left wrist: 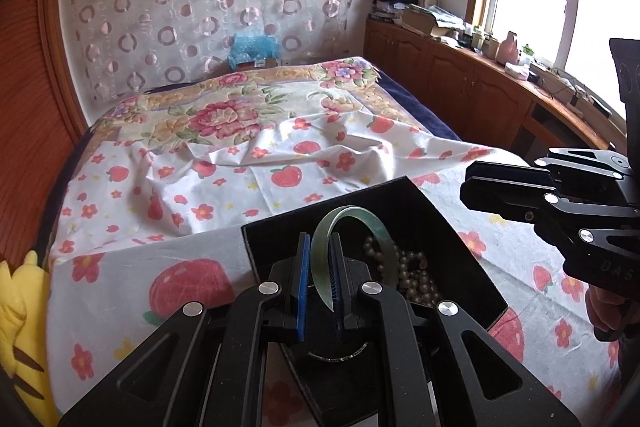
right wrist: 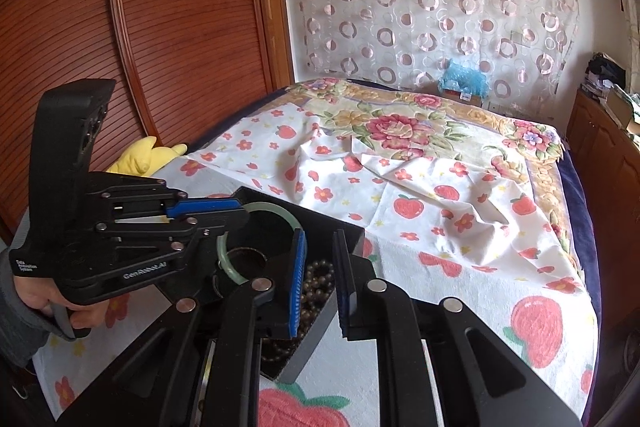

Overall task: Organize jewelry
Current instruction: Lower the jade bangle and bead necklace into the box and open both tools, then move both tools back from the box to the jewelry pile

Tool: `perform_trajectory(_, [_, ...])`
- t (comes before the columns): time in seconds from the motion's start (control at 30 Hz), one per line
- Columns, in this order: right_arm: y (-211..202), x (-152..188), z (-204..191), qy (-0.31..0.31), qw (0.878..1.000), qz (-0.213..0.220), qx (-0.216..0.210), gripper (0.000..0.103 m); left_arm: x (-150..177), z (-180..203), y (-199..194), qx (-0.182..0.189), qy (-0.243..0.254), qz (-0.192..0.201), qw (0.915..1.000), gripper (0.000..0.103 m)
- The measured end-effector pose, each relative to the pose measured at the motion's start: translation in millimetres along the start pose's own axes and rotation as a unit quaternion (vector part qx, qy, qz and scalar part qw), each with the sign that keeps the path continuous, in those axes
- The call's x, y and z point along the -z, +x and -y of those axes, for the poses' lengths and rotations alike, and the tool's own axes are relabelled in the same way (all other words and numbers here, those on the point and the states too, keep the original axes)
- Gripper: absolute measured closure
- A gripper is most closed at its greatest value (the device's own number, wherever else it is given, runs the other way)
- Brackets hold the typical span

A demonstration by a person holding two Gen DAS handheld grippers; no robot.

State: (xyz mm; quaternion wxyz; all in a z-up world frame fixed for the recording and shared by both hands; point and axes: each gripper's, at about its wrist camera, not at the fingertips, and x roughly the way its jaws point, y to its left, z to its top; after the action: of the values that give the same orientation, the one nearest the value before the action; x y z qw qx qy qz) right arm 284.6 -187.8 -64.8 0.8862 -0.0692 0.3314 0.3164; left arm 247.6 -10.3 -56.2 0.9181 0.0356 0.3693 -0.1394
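Note:
A black jewelry box point(left wrist: 420, 195) sits on the bed near the front edge. My left gripper point(left wrist: 320, 259) is shut on a pale green jade bangle point(left wrist: 360, 217) and holds it upright over the box. A pearl bead necklace point(left wrist: 416, 275) lies in the box, right of the bangle. A thin silver bracelet point(left wrist: 340, 358) shows under the gripper. In the right wrist view the left gripper point(right wrist: 236, 209) holds the bangle point(right wrist: 276, 213) over the box point(right wrist: 316, 327), with dark beads point(right wrist: 316, 283) inside. My right gripper point(right wrist: 320, 247) is open and empty above the box's near corner. It also shows at the right in the left wrist view point(left wrist: 466, 179).
The bed is covered with a white strawberry-print sheet point(left wrist: 280, 163) and a floral blanket point(left wrist: 224, 111) further back. A yellow plush toy point(right wrist: 146, 155) lies at the bed's left edge by a wooden wardrobe point(right wrist: 160, 27). Wooden cabinets point(left wrist: 460, 83) with clutter run under the window.

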Motion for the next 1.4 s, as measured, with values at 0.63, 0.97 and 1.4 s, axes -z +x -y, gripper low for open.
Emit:
perform_trajectory(0.63, [-42.9, 47.9, -25.1, 0.007, 1.000, 0.001, 0.017, 0.087, 35.9, 14.8, -57.4, 0.013, 0.000, 0.018, 0.9997, 0.079])
perform_trajectory(0.97, [-77.2, 110.5, -52.5, 0.047, 0.999, -0.007, 0.017, 0.079, 91.0, 29.4, -101.1, 0.012, 0.006, 0.020, 0.9997, 0.076])
perform_trajectory(1.4, [-100.7, 169.6, -88.2, 0.068, 0.997, -0.018, 0.020, 0.065, 149.1, 34.4, -120.5, -0.002, -0.008, -0.003, 1.0000, 0.071])
